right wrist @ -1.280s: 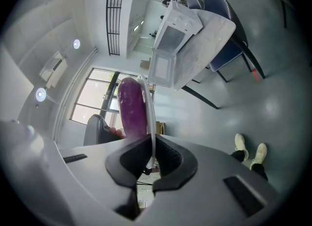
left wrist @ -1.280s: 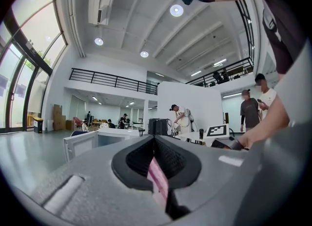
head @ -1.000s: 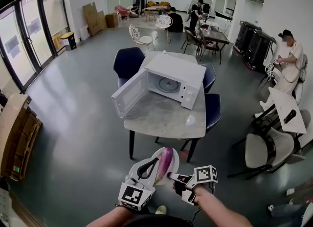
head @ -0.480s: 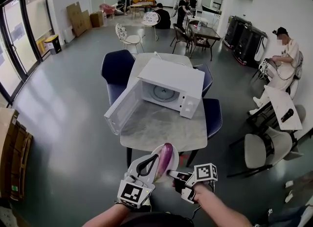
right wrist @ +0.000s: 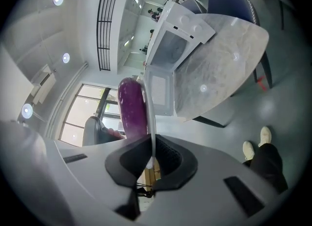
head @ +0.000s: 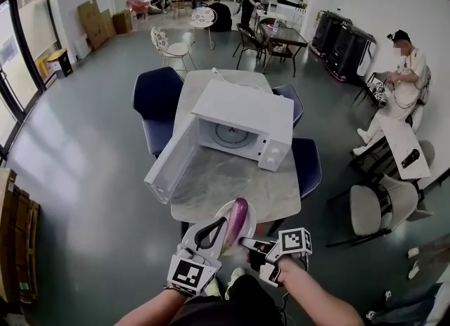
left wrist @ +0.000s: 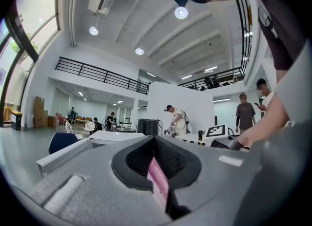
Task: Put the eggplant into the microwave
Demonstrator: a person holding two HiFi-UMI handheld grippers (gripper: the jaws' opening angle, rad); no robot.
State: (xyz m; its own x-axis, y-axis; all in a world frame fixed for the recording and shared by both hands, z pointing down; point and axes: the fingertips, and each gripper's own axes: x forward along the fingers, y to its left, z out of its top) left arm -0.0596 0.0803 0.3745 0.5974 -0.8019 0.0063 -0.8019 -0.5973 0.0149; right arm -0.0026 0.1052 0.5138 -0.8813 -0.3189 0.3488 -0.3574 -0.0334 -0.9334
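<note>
A purple eggplant (head: 238,219) lies on a white plate (head: 247,229) that I carry between both grippers, just short of the marble table's (head: 232,184) near edge. My left gripper (head: 222,233) is shut on the plate's left rim; a pink-tinted strip of rim (left wrist: 157,181) shows between its jaws. My right gripper (head: 247,250) is shut on the right rim. In the right gripper view the plate (right wrist: 151,122) stands edge-on with the eggplant (right wrist: 131,108) against it. The white microwave (head: 242,124) stands on the table, its door (head: 172,166) swung open to the left, its cavity empty.
Blue chairs (head: 158,100) stand round the table, one (head: 307,166) at its right side. A white chair (head: 373,209) and a seated person (head: 401,86) are to the right. More tables and people fill the back of the room. Cardboard (head: 17,247) lies at the left.
Both grippers have carried the plate and eggplant forward. The table and microwave have come nearer, and the plate now reaches the table's near edge. Both grips are unchanged.
</note>
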